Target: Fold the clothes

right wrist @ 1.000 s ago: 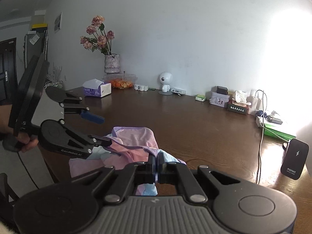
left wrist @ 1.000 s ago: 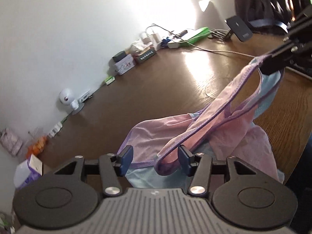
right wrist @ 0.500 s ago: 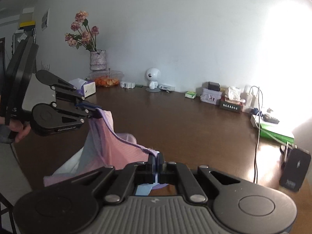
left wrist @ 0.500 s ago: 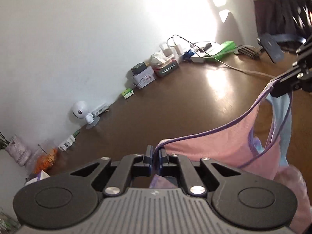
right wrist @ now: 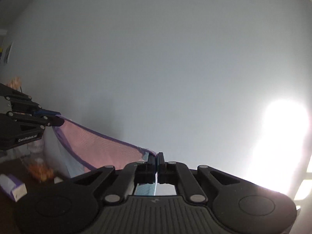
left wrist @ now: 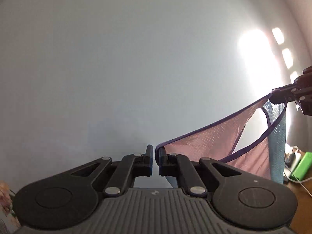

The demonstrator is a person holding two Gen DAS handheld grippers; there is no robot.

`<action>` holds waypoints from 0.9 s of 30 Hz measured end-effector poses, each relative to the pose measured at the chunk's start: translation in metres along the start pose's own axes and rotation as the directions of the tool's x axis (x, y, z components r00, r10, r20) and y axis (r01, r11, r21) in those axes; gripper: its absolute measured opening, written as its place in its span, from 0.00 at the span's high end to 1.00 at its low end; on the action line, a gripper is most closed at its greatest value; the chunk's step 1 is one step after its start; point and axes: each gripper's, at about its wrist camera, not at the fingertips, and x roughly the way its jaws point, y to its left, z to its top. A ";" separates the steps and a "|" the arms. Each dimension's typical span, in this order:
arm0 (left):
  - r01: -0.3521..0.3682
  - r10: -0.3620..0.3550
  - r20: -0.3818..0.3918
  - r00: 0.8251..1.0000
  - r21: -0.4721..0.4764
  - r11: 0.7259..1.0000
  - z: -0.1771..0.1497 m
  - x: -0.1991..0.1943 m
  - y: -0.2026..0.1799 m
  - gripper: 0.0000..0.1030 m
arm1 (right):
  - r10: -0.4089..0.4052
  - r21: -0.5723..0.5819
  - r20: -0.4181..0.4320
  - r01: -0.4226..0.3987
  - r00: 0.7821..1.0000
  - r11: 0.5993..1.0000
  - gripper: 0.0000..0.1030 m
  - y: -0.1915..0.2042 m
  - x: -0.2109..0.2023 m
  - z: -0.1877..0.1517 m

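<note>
Two tongs, left tongs (left wrist: pixel 155 157) and right tongs (right wrist: pixel 157 160), pinching pink garment (left wrist: pixel 210 142) taut

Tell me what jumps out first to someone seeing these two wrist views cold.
A pink mesh garment with purple trim and a light blue panel hangs stretched in the air between both tools. The left gripper pinches one end of its trim and the right gripper the other, in front of a bare pale wall. A glaring patch of sunlight burns low on the right.
</note>
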 end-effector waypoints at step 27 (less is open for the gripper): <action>0.416 -0.590 -0.324 0.740 -0.469 0.779 -0.306 -0.171 -0.138 0.30 | 0.304 0.362 -0.387 -0.160 0.870 0.919 0.48 0.047 -0.279 -0.337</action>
